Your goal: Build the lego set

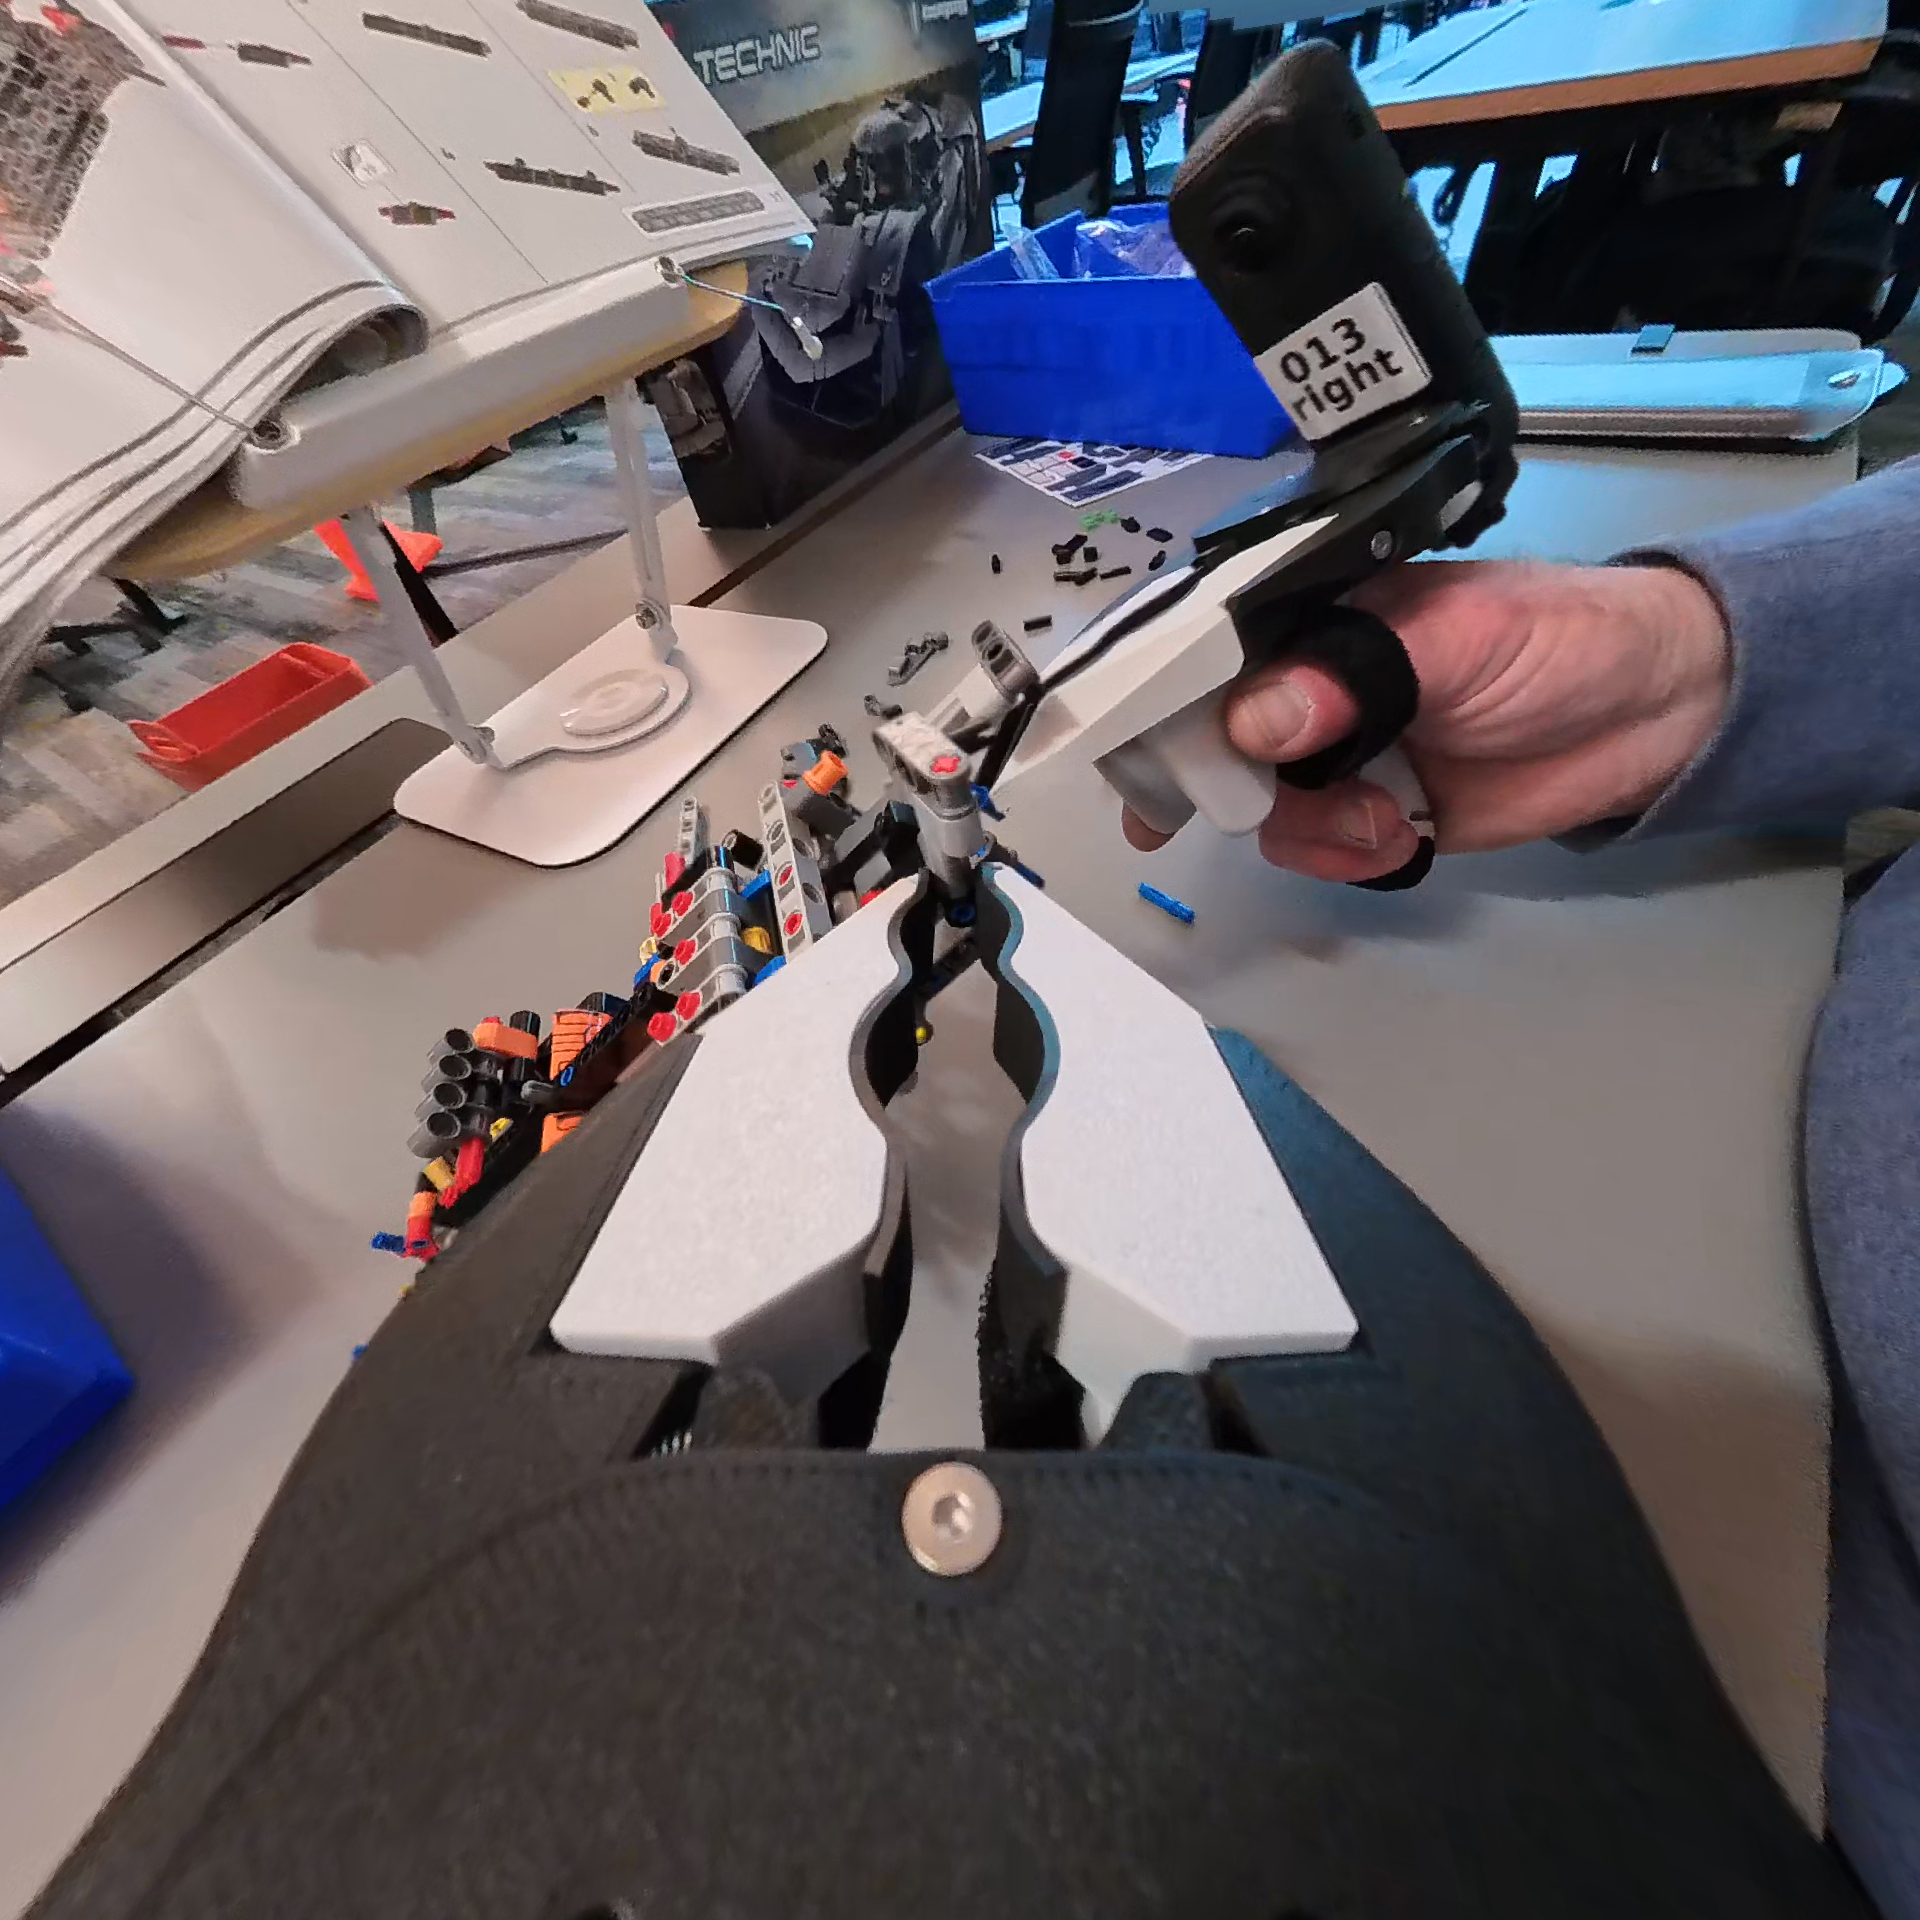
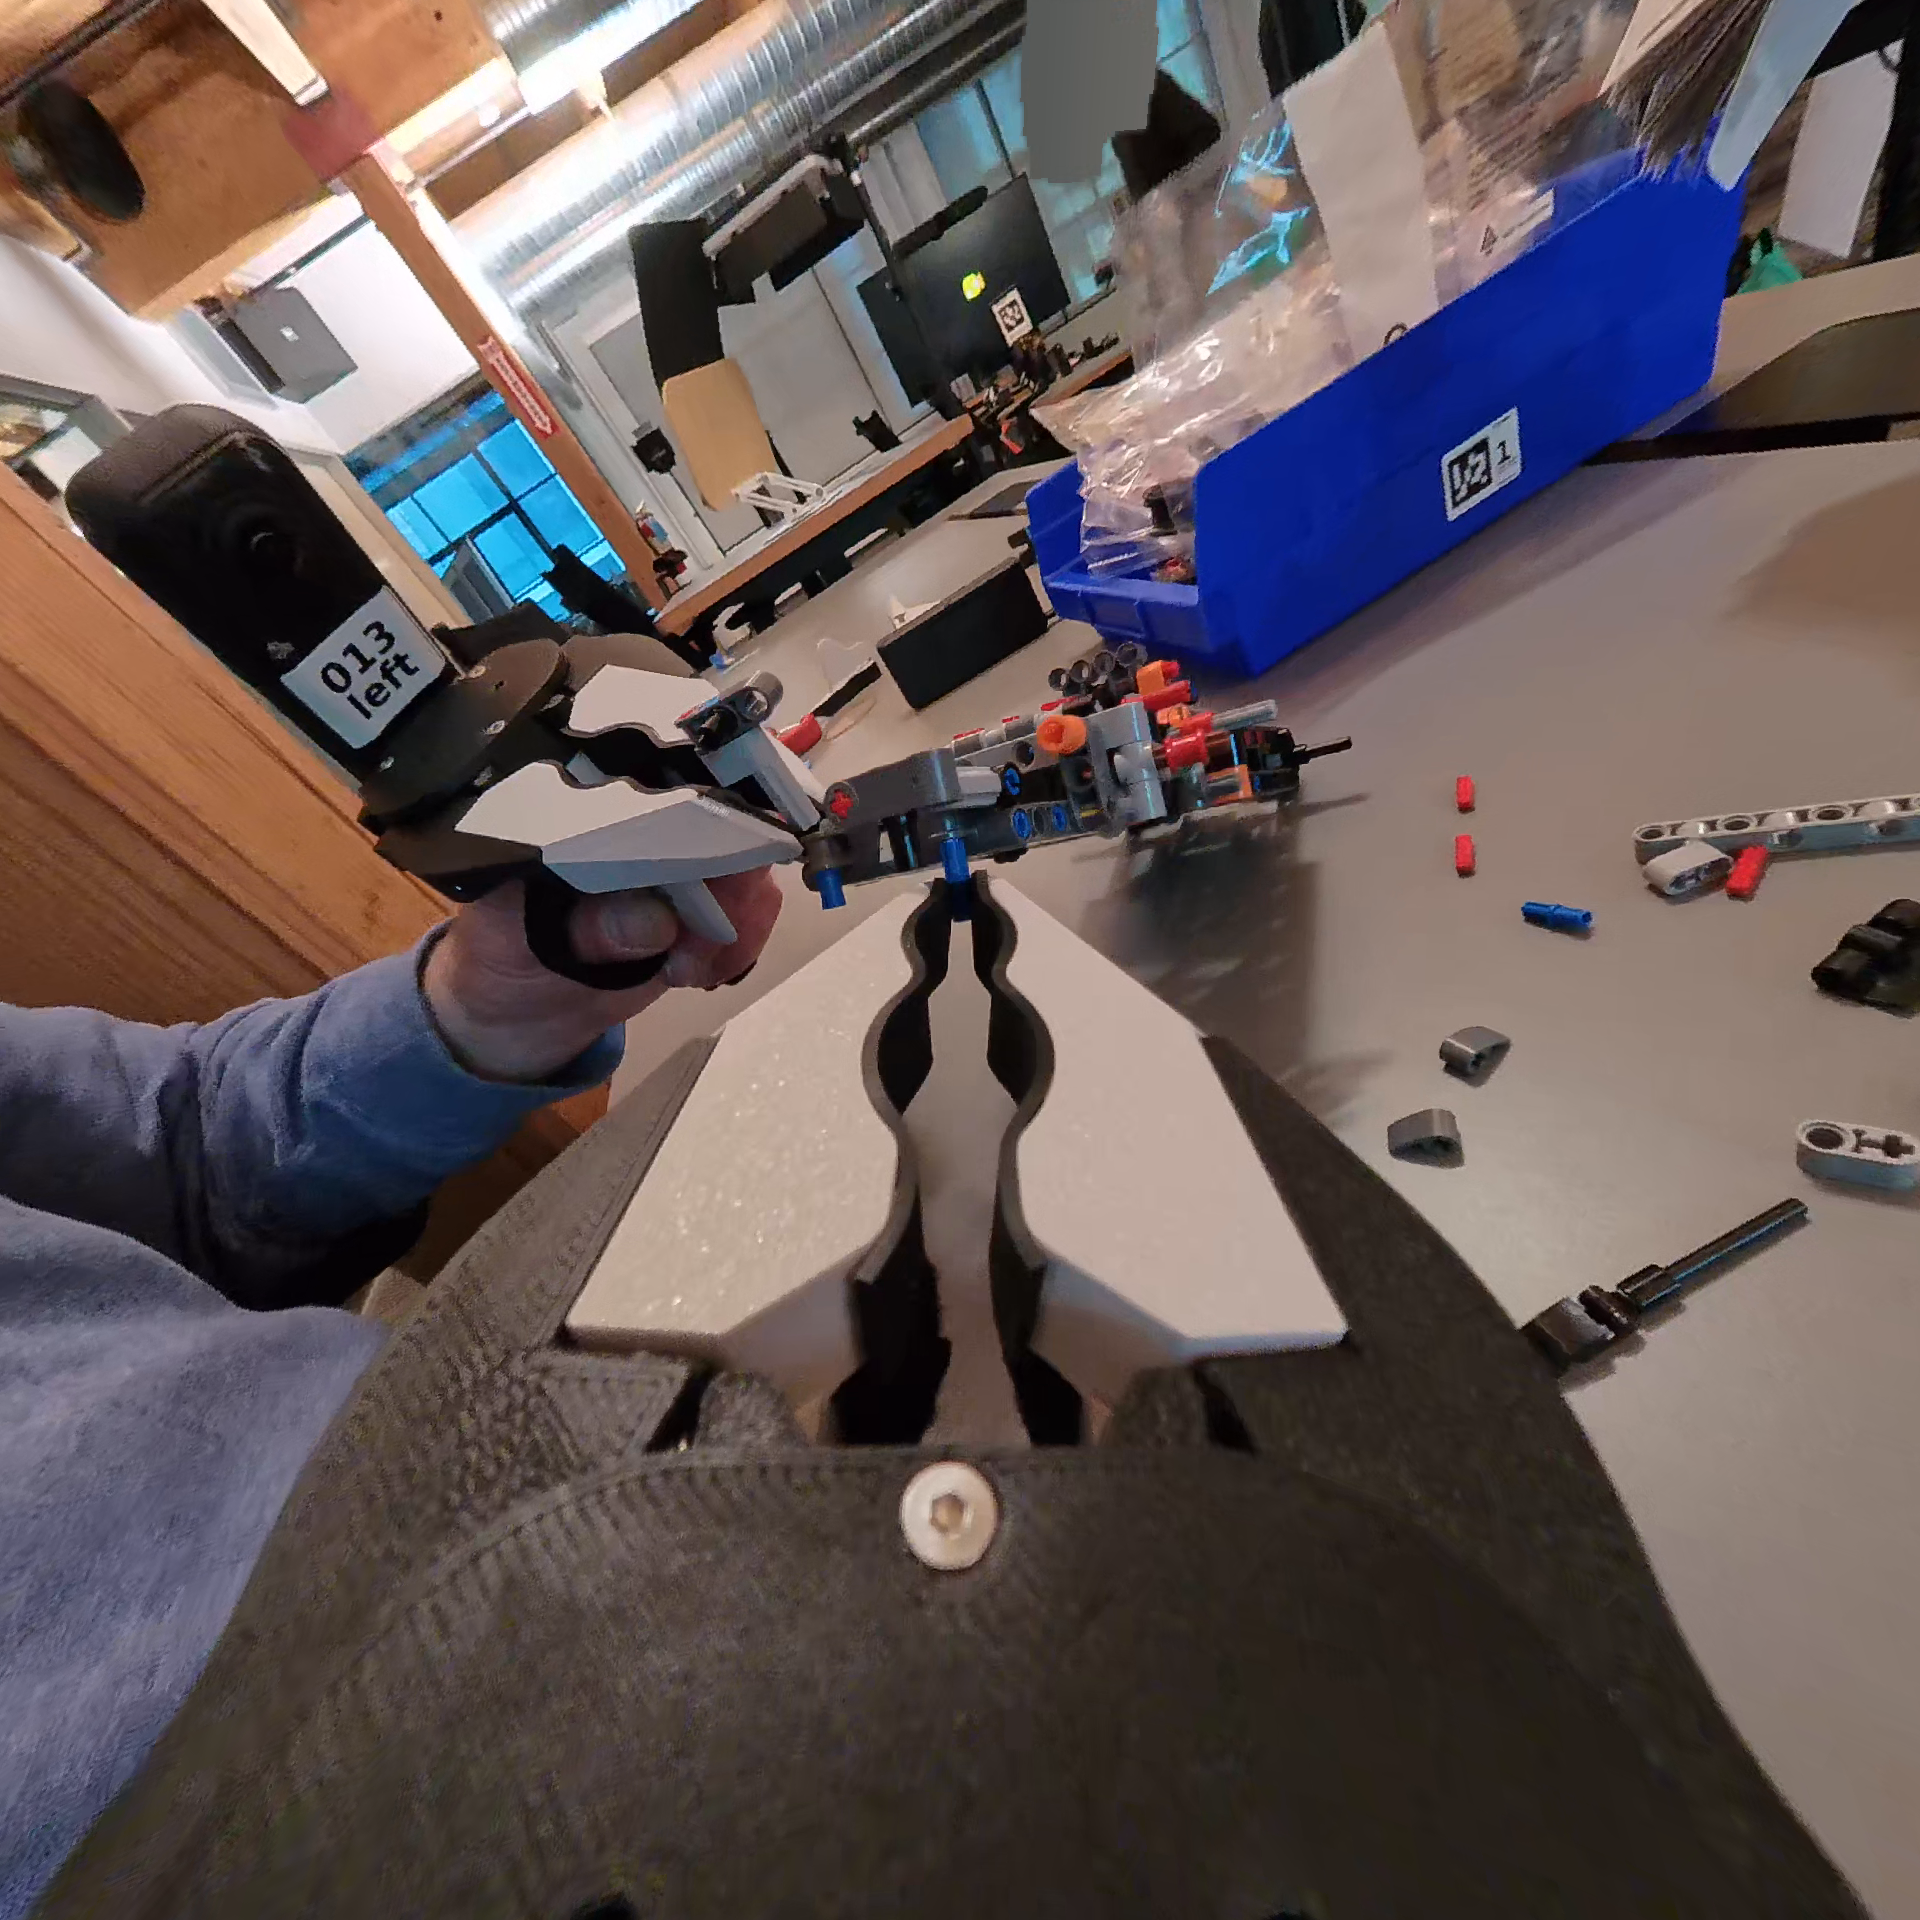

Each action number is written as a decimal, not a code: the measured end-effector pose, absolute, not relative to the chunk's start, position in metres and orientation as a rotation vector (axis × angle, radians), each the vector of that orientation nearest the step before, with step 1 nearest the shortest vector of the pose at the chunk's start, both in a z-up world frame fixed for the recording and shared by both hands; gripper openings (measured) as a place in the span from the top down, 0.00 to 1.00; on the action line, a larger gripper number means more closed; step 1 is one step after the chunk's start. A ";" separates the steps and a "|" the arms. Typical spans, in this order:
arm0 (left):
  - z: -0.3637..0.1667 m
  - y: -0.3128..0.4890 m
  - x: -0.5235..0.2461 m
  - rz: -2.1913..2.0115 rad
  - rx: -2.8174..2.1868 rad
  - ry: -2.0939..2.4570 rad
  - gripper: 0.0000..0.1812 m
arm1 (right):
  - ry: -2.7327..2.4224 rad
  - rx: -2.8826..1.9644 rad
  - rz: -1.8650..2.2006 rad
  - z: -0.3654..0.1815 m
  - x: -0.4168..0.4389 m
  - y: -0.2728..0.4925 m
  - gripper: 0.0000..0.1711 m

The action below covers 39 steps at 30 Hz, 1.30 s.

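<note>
Taken from the left of the right wrist view: the left claw [image 2: 800, 821], white-fingered on a black body and held in a hand [image 2: 582, 966] with a blue sleeve, pinches the near end of the long grey-and-black Technic lego assembly [image 2: 1091, 790]; that end is lifted off the grey desk [image 2: 1558, 665] while the far end seems to rest on it. At the centre the right claw [image 2: 956, 899] is pressed together on a small blue plastic pin [image 2: 954, 868] whose upper end meets the underside of the assembly's black beam.

The step in hand looks like seating this pin in a beam hole; whether it is already fully home cannot be told. The next move calls for a straight push along the pin's axis while the left claw braces the model against twisting.

The assembly is a dense row of grey beams with red axle ends, orange bushes and blue pins, with a cluster of dark tubes at the far end.

Further right lies a blue plastic bin [image 2: 1403, 499] with clear bags; then loose on the desk a spare blue pin [image 2: 1555, 915], two red pins [image 2: 1464, 821] and a long grey perforated beam [image 2: 1787, 821].
</note>
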<state>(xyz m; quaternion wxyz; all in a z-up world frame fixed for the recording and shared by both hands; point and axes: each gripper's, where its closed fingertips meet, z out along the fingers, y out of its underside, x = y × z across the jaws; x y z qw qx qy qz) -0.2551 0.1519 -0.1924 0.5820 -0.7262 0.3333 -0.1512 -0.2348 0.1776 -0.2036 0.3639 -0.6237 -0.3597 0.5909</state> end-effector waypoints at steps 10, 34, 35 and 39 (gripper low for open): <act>-0.169 0.150 -0.261 -0.232 -1.550 0.783 0.78 | -0.897 -1.585 1.510 -0.198 -0.240 0.179 0.99; -0.195 0.187 -0.257 0.066 -1.497 1.119 0.81 | -0.863 -1.604 1.554 -0.194 -0.253 0.189 0.99; -0.195 0.188 -0.257 0.061 -1.501 1.118 0.81 | -0.859 -1.604 1.544 -0.194 -0.253 0.190 0.99; -0.192 0.194 -0.259 0.047 -1.526 1.090 0.82 | -0.842 -1.603 1.473 -0.190 -0.255 0.197 1.00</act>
